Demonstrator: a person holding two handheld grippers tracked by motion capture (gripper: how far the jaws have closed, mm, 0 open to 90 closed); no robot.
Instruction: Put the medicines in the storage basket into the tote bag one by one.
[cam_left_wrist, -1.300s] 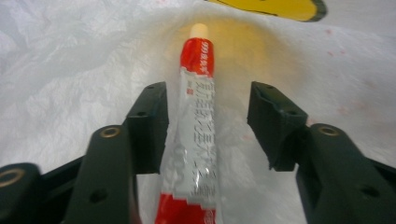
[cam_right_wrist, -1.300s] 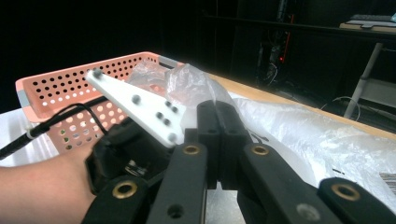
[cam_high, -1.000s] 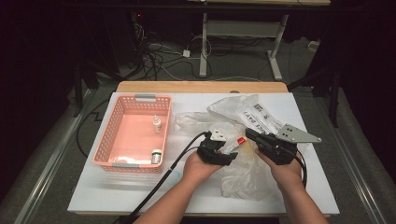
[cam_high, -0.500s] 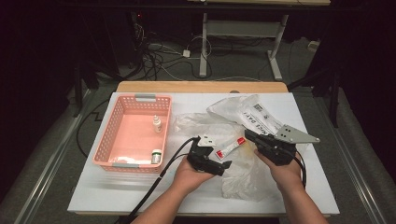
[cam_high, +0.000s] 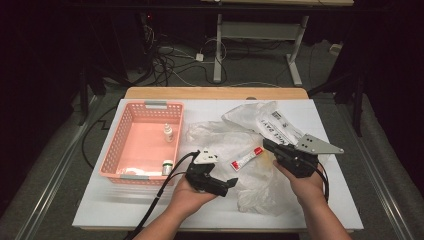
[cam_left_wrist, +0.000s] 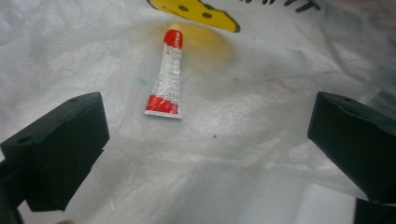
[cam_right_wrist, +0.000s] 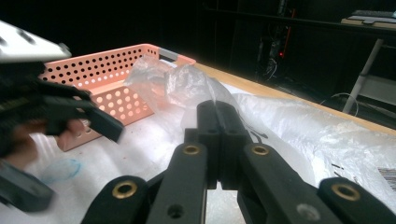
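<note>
A small white tube with red ends (cam_high: 246, 159) lies on a crumpled clear plastic bag (cam_high: 220, 142) in the middle of the white table. My left gripper (cam_high: 222, 172) is just short of it on the near left. Its jaws have just been opening and now stand wide with nothing between them. In the left gripper view the tube (cam_left_wrist: 166, 77) lies flat ahead of the left gripper (cam_left_wrist: 210, 135). My right gripper (cam_high: 265, 144) is to the right of the tube, pointing left, jaws shut (cam_right_wrist: 217, 135) at the bag's edge. Whether they pinch the film I cannot tell.
A pink perforated basket (cam_high: 145, 106) stands at the left, with a small dropper bottle (cam_high: 168, 132) and a small jar (cam_high: 167, 165) in it. A second plastic bag with a printed label (cam_high: 272, 125) lies at the back right. The table's wooden far edge (cam_high: 215, 93) borders a dark floor with cables.
The left gripper has let go of the tube, opened wide and drawn back to the left and toward the person. The tube now lies on the bag. The right gripper has stayed put.
</note>
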